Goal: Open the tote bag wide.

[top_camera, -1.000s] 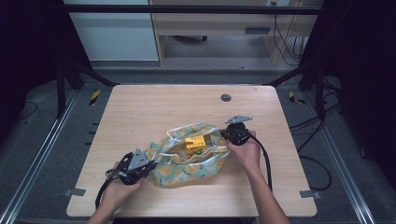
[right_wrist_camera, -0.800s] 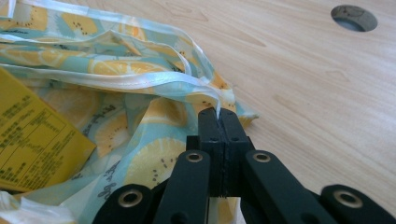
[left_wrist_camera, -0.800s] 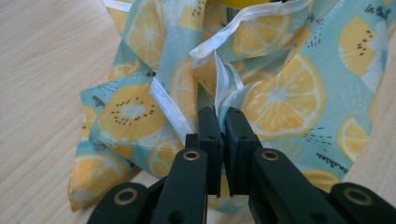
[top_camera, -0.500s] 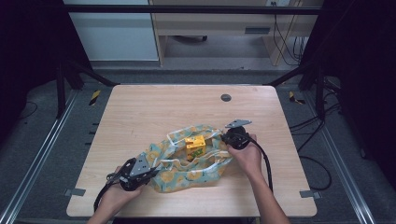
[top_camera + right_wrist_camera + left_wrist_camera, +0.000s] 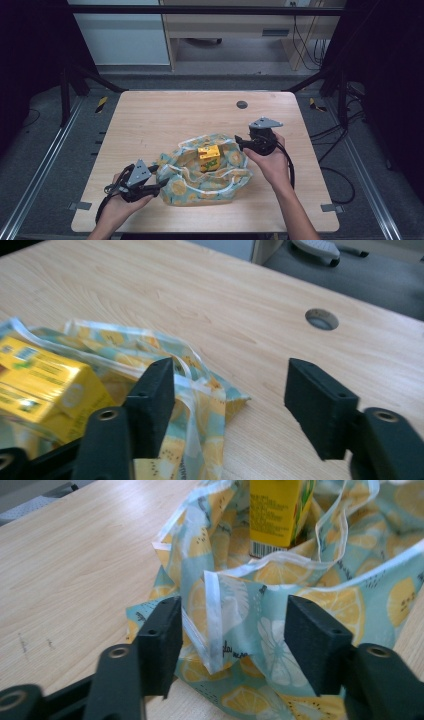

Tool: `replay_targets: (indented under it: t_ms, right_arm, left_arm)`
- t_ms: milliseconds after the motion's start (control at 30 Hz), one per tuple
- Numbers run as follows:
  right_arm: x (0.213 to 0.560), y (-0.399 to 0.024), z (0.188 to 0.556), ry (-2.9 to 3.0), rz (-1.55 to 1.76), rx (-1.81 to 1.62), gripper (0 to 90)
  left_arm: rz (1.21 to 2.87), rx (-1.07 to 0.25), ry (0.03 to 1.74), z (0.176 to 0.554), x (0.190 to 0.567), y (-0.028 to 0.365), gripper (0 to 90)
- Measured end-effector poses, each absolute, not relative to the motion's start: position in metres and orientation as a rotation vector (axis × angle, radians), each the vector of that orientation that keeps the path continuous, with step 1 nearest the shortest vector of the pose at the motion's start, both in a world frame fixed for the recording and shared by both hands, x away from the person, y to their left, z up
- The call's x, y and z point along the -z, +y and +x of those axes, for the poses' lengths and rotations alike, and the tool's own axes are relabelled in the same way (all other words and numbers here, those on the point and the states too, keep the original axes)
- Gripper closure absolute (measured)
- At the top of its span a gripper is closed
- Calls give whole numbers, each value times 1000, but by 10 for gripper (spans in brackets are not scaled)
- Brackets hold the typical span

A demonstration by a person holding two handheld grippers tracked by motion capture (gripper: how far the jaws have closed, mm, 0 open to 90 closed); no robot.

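Plain wooden table (image 5: 150, 120), with a lemon-print bag (image 5: 210, 175) lying crumpled near the front edge and a yellow carton (image 5: 208, 157) standing in its open mouth. Left gripper (image 5: 227, 630) is wide open around a bag fold, gripping nothing. Right gripper (image 5: 230, 395) is open too, just beside the far edge, probably so both ends can be pulled up around the carton.

The left gripper (image 5: 232, 630) pointed at a crumpled cloth bag (image 5: 280, 605) printed with lemon slices on pale teal. Its two black jaws stood wide apart, and a white-edged fold of the bag lay between them, close to the left jaw. Behind the fold a yellow carton (image 5: 277, 510) stood upright inside the bag, a barcode on its lower face. The bag rested on a light wooden table (image 5: 75, 570).
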State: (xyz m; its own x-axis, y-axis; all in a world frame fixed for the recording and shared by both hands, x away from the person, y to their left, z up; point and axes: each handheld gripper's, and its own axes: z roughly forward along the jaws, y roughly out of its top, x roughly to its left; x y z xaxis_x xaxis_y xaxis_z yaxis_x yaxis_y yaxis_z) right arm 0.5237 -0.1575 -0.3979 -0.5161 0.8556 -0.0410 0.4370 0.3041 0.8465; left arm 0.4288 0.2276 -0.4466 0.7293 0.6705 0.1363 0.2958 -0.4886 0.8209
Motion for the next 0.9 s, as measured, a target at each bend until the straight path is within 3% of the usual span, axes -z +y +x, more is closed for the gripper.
replay_targets:
  t_ms: [67, 200, 433, 900]
  right_arm:
    - [388, -157, 514, 2088, 1120, -1128, 297]
    - [383, -157, 501, 2093, 1088, -1136, 254]
    - [382, -163, 472, 2120, 1060, -1164, 171]
    - [424, -160, 449, 2227, 1080, -1123, 234]
  left_arm:
    - [2084, -570, 727, 429, 441, 228, 316]
    - [2055, -585, 748, 434, 427, 232, 265]
    - [2055, -600, 755, 452, 405, 235, 264]
    - [2128, -567, 751, 496, 406, 207, 290]
